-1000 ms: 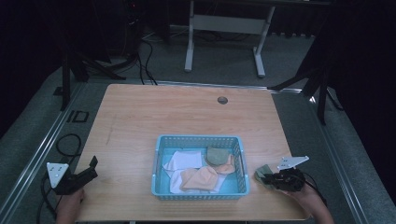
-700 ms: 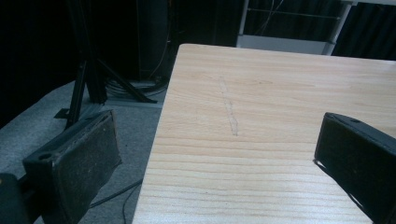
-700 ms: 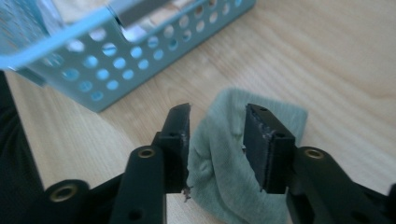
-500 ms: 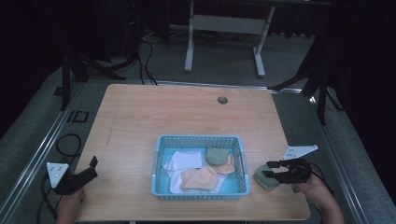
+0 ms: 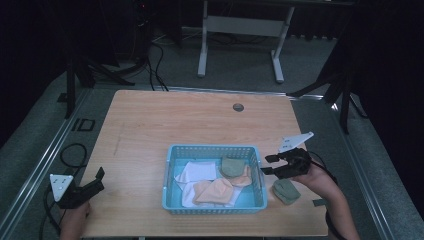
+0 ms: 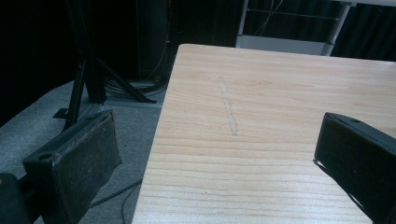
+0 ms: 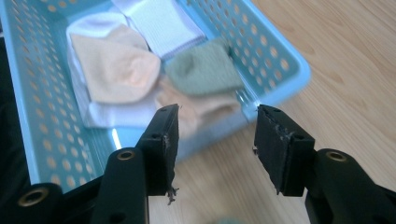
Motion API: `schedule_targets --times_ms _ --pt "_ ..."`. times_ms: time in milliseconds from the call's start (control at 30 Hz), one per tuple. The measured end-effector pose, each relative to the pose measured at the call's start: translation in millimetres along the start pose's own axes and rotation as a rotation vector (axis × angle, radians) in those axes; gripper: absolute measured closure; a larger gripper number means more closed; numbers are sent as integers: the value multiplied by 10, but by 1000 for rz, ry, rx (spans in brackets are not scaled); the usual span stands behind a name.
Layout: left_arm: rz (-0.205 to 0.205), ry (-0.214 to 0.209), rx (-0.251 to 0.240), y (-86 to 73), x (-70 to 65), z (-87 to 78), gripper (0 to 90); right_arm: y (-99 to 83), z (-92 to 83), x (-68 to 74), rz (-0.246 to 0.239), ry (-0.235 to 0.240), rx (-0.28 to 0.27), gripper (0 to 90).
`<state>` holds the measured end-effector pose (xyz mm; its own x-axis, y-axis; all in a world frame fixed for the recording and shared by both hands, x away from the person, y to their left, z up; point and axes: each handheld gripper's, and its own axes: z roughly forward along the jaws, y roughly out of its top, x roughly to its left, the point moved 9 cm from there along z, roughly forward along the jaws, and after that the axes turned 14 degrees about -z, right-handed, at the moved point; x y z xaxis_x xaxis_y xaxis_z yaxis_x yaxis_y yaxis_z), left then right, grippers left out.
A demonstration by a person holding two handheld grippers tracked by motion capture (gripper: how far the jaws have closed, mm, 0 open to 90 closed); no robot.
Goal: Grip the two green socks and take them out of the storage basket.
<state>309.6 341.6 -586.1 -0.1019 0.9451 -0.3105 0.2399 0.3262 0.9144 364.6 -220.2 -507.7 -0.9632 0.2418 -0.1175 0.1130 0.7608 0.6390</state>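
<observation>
1. The right hand-held gripper [image 5: 268,165] hangs above the desk [image 5: 150,130] just outside the right wall of the blue basket [image 5: 212,148], its tips pointing at that wall.
2. Its jaws have just been opening and now stand about half apart, with nothing between them; in the right gripper view only the basket's rim and bare wood show through the gap.
3. A green sock [image 5: 286,190] lies flat on the desk just below and behind this gripper, beside the person's right hand [image 5: 320,176] and apart from the jaws.
4. Straight ahead of the right hand-held gripper's tips, inside the basket, a second green sock [image 7: 204,71] rests against the near wall.
5. Beyond that sock, further from the gripper, lie peach socks [image 7: 116,67] and a white ribbed sock [image 7: 159,21], all overlapping in a loose heap.
6. The left hand-held gripper [image 5: 98,179] sits low at the near left corner of the desk, well apart from the basket, which lies off to its right.
7. Its jaws stand wide apart and hold nothing; the left gripper view shows bare wood and the desk's left edge between them.
8. The grey three-cornered plate on each gripper is tilted upward.
</observation>
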Motion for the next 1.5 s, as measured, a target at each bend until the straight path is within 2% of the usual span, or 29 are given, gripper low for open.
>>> schedule_targets --times_ms 333,600,833,1100,1233,1367,1467,1500 --pt "-1 -2 1 0 1 -1 5 299 381 21 -55 74 46 484" --pt "-3 -4 0 1 1 -1 5 415 683 93 -90 136 102 484" --pt "-4 -5 0 1 2 -2 5 457 911 151 -114 164 170 485" --pt "-4 -8 1 0 0 -3 5 456 1108 182 -133 178 208 486" --pt "-2 -9 1 0 -1 -3 5 398 1200 220 -152 175 261 505" --pt "-3 -9 2 0 -1 -2 5 333 1267 209 -181 138 335 530" --pt "-3 -10 1 0 -1 -3 5 335 1276 210 -185 131 345 540" --pt "-2 -10 1 0 -2 -4 5 320 1290 206 -203 115 369 577"
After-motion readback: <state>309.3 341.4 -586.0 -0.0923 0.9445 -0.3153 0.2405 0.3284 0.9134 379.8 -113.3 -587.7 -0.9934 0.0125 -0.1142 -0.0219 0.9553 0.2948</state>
